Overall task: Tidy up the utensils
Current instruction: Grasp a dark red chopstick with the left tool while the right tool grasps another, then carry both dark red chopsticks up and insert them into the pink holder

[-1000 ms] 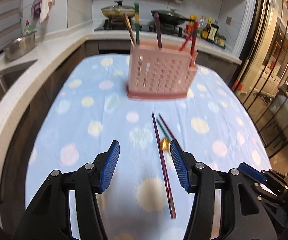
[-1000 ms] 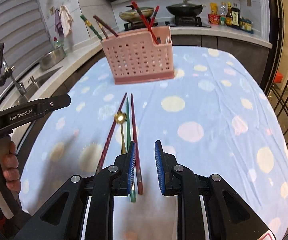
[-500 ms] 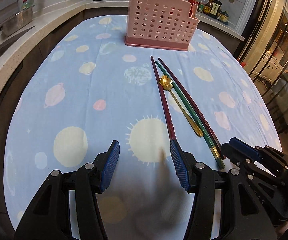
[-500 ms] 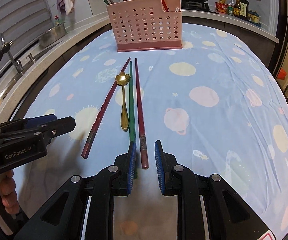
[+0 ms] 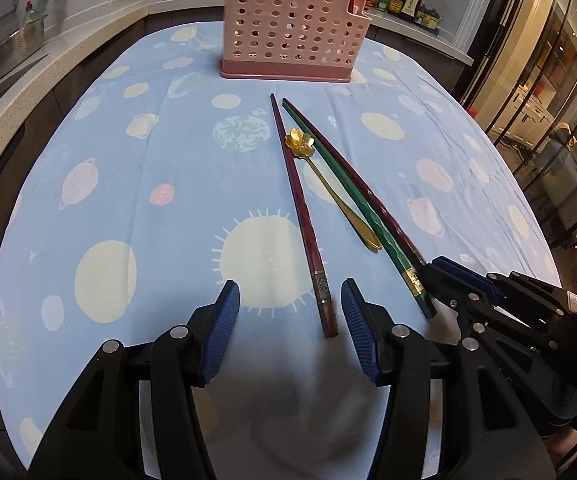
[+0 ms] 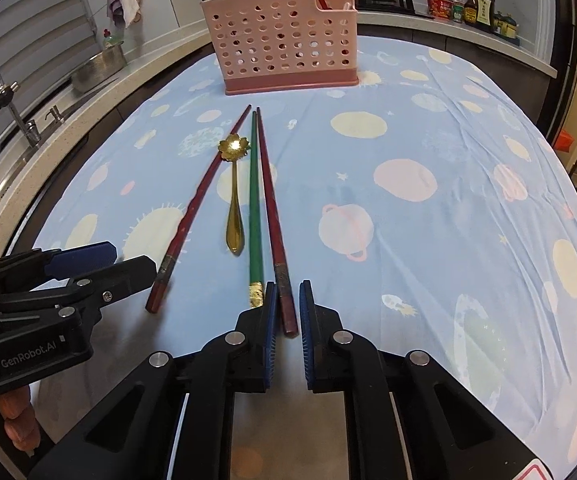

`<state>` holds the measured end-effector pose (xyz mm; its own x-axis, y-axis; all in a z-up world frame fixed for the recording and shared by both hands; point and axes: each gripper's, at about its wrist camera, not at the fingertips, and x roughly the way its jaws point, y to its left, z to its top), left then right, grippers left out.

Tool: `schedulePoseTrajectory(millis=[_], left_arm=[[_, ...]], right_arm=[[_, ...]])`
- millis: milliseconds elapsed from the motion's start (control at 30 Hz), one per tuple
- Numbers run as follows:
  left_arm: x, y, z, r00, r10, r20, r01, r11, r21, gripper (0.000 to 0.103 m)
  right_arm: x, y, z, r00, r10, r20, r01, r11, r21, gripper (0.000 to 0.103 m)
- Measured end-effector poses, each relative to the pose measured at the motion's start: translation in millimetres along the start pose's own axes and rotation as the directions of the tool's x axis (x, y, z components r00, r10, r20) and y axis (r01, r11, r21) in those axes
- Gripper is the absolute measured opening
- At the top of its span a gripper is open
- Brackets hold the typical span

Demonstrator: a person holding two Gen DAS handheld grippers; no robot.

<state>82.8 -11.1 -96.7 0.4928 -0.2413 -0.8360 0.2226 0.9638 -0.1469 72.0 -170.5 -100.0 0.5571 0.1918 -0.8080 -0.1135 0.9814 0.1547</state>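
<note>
Both claws have descended toward the bench. The right claw (image 6: pixel 287 307) has narrowed around the near end of the rightmost red chopstick (image 6: pixel 276 240); left claw (image 5: pixel 290 312) lowered beside another.

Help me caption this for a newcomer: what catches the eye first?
Three chopsticks and a gold spoon lie side by side on the planet-print cloth. The pink basket stands behind them. The right gripper is shut on the rightmost red chopstick.
</note>
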Motion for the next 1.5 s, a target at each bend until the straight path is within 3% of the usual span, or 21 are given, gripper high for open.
schedulePoseTrajectory(millis=[367,433,500,567,833,1133,1500], left_arm=[[9,-6,-4,1.000,0.009,0.008,-0.009,0.999,0.034,0.048],[10,-8,-4,1.000,0.012,0.015,-0.013,0.999,0.042,0.042],[10,-8,-4,1.000,0.005,0.015,-0.006,0.999,0.045,0.023],[10,-7,-4,1.000,-0.024,0.003,0.024,0.999,0.037,0.010],[-3,4,-3,0.999,-0.025,0.023,0.024,1.000,0.004,0.008],[-40,23,11,0.996,-0.004,0.092,0.010,0.998,-0.061,0.007],[-90,32,46,0.977,-0.002,0.212,0.021,0.996,-0.090,0.007]], right_arm=[[-1,-1,-2,1.000,0.003,0.003,-0.003,1.000,0.005,0.009],[-1,-1,-2,1.000,0.003,0.004,-0.003,1.000,0.004,0.009],[-1,-1,-2,1.000,0.005,0.004,-0.005,1.000,0.007,0.009],[-2,-2,-3,1.000,0.009,0.005,-0.009,1.000,0.012,0.008],[-13,-7,-6,0.999,0.034,0.017,-0.034,0.998,0.049,0.007],[-56,-14,5,0.993,0.054,0.109,-0.063,0.995,0.081,0.007],[-124,-24,51,0.951,0.075,0.300,-0.110,0.989,0.102,0.007]])
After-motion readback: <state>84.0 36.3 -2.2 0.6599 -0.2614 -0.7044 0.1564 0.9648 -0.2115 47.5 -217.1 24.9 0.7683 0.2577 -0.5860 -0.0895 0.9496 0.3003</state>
